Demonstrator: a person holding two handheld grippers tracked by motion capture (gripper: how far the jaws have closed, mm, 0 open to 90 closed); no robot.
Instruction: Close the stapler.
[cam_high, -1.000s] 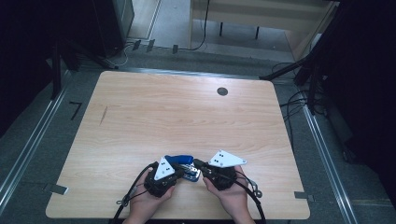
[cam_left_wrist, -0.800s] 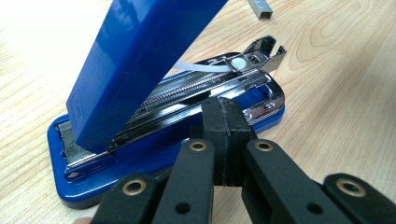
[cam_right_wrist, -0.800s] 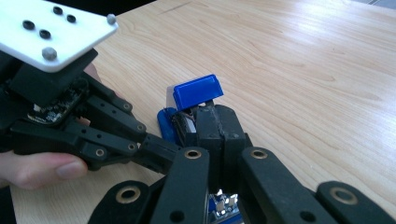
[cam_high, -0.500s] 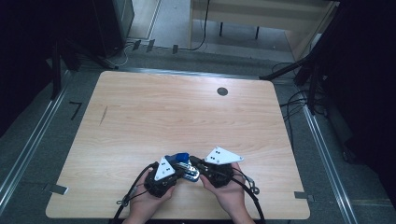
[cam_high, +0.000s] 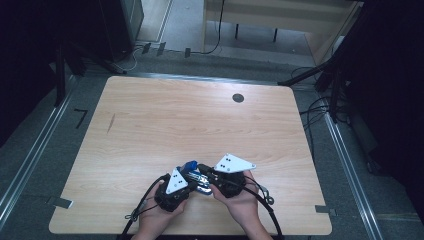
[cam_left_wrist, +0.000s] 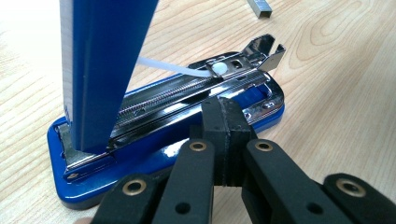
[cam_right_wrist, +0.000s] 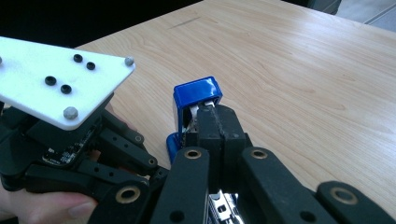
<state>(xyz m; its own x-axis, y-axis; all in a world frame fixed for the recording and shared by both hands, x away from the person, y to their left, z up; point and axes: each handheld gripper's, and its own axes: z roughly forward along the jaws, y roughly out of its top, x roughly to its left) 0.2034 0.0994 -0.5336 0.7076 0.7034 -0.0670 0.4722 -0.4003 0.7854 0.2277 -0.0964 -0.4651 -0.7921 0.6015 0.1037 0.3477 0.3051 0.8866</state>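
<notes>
Hand-held gripper (cam_left_wrist: 223, 140) closed beside stapler (cam_left_wrist: 187, 126), staple strip (cam_left_wrist: 260, 8) nearby

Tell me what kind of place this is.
Probably a lab or recording bay: a bare wooden table between floor rails, loose cables on the grey floor, dark surrounds. An open blue stapler is being worked on.

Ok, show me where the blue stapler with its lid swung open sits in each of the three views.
High view: the blue stapler lies near the table's front edge, between the two grippers.
Left gripper view: its blue base and chrome staple rail run across the centre, lid rising upper left.
Right gripper view: the raised blue lid stands at centre, just beyond the shut jaws.
Shared landmark: the light wooden table beneath it.
</notes>
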